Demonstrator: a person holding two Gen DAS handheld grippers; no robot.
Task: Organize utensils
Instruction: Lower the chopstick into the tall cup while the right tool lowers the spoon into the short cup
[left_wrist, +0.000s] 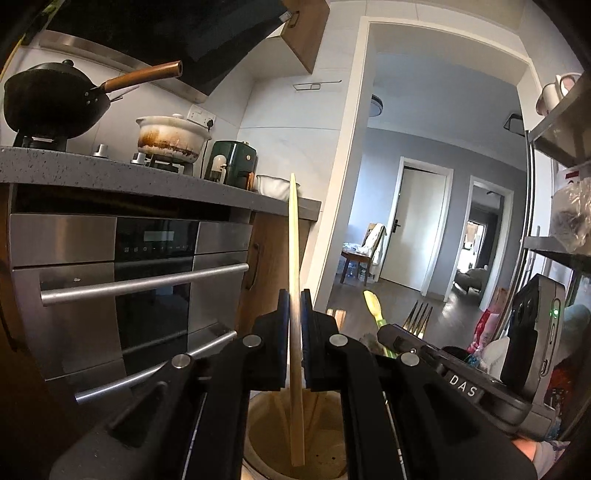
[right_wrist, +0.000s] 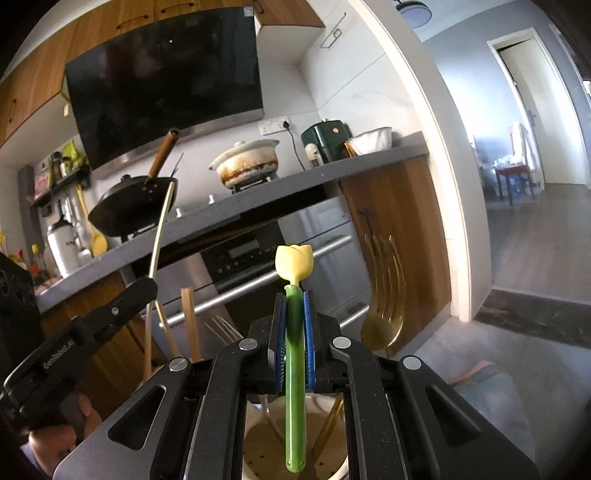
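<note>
Left gripper: I read the blue pads as clamped on a flat wooden spatula, which I see edge-on.
Wooden spatula, axis: long axis near upright; one end rises past the pads in front of the counter edge, the other end hangs down over the open mouth of a utensil holder.
Right gripper: pads clamped on the green stem of a tulip-shaped utensil.
Tulip-shaped utensil, axis: long axis upright; the yellow flower end points up above the pads, the green tail end points down over a cream holder.
Holder contents: I see chopsticks and fork tines standing upright just beside the right gripper, on its left in the right wrist view; whether they sit in the same holder I cannot tell.
Gripper relation: the two grippers are side by side and near each other; each is visible in the other's view.
Gold utensil: blurred, just right of the right gripper.
Surroundings: built-in oven under a grey countertop; a black wok and a stained white casserole pot on the hob.
</note>
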